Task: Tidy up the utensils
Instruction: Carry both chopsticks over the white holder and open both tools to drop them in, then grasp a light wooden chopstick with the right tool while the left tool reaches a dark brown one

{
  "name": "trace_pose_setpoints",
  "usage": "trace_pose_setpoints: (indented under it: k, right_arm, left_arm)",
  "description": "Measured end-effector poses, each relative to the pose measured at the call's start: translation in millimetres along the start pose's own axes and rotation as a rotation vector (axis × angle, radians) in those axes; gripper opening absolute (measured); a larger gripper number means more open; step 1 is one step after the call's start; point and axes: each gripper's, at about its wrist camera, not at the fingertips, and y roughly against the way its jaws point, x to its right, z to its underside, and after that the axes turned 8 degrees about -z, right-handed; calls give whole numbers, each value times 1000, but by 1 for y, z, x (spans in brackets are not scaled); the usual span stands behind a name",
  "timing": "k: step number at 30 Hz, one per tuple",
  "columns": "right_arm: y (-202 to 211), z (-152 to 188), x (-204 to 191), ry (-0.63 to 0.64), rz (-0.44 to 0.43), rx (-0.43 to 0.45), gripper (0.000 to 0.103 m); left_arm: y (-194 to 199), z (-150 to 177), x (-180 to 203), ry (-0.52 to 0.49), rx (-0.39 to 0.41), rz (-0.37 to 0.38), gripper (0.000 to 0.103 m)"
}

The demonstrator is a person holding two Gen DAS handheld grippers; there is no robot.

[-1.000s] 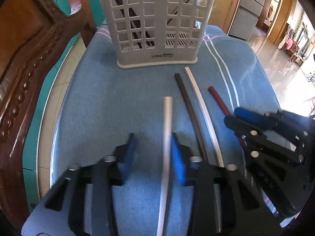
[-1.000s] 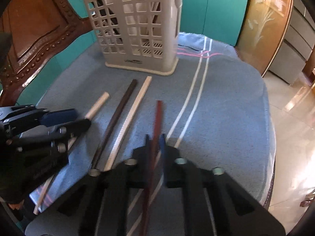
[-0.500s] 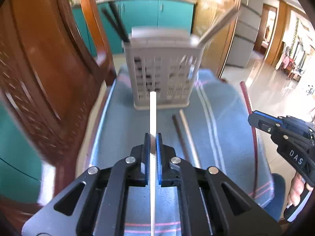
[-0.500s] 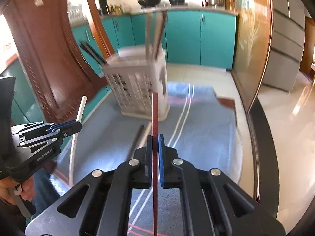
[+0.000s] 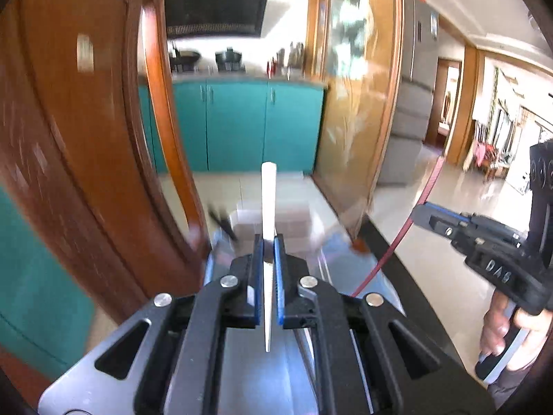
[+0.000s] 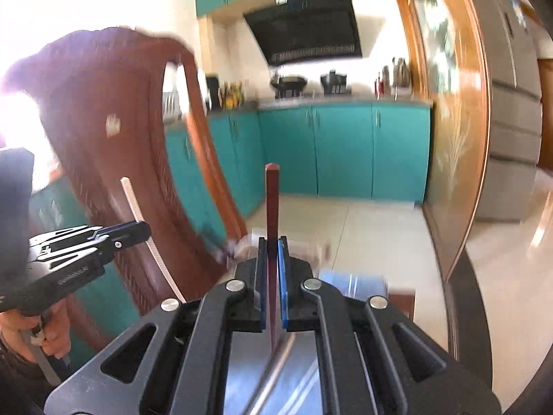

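My left gripper (image 5: 268, 242) is shut on a white chopstick (image 5: 268, 193) that points up and forward. My right gripper (image 6: 272, 243) is shut on a dark red chopstick (image 6: 272, 200), also raised. The grey utensil basket (image 5: 297, 219) is blurred just beyond the left fingertips, with dark utensils (image 5: 221, 221) sticking out of it. In the left wrist view the right gripper (image 5: 425, 212) shows at the right with the red chopstick (image 5: 408, 224). In the right wrist view the left gripper (image 6: 138, 231) shows at the left with the white chopstick (image 6: 138, 211).
A carved wooden chair back (image 5: 86, 173) stands close on the left. The blue cloth-covered table (image 5: 345, 252) lies low behind the fingers. Teal kitchen cabinets (image 5: 242, 124) and a glass door (image 5: 356, 103) are behind. More sticks (image 6: 276, 363) lie blurred under the right gripper.
Both grippers closed on their chopsticks, lifted them off the cloth and tilted upward. The basket has dropped low in both views.
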Motion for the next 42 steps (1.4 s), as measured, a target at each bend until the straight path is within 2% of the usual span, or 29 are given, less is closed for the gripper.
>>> trace_pose_setpoints:
  k: [3,5,7,9,12,17,23,26,30,31,33,34,36,37,39,42]
  right_arm:
    - [-8,-29,1,-22,4,110,6]
    - [-12,-40,2,-28,25,181,6]
    - [-25,-41,3,-10,78,202,6]
    - [-49,-30,3,17,112,151,6]
    - [-73,-5,8,26,113,81,6]
    - [-79,17,10,46,101,40,6]
    - [-54,16,-1,67,88,88,17]
    - [-22,25,-8,64,-9,139,20]
    - [8,56,-15,77,-83,138,21]
    - [11,70,-14,68,-107,118,22]
    - [7,91,-10,46,-102,59,26]
    - [-1,104,-6,28,-78,5,30]
    - [-29,133,7,-33,-22,-144,32]
    - [-45,148,16,-80,6,-220,32]
    - [-71,169,30,-153,38,-319,32]
    - [-106,189,40,-196,83,-412,32]
  left_arm:
    - [1,-39,-6,46,87,-9,7]
    - [-2,-59,-8,88,185,-31,7]
    - [-13,-67,-8,100,225,-63,7]
    - [-40,-65,-7,117,198,-64,7]
    - [-84,-49,-5,119,139,-88,7]
    - [-115,-18,-1,95,69,-94,7]
    - [-102,-6,7,51,76,-108,7]
    - [-90,3,10,28,77,-120,8]
    - [-76,15,10,29,52,-130,10]
    - [-74,17,11,28,43,-135,10]
    - [-64,27,10,29,22,-149,15]
    - [-59,32,9,32,9,-153,18]
    - [-51,44,5,42,-22,-145,30]
    - [-46,50,4,43,-35,-139,31]
    - [-40,62,6,23,-64,-140,31]
    - [-33,74,8,6,-90,-119,31]
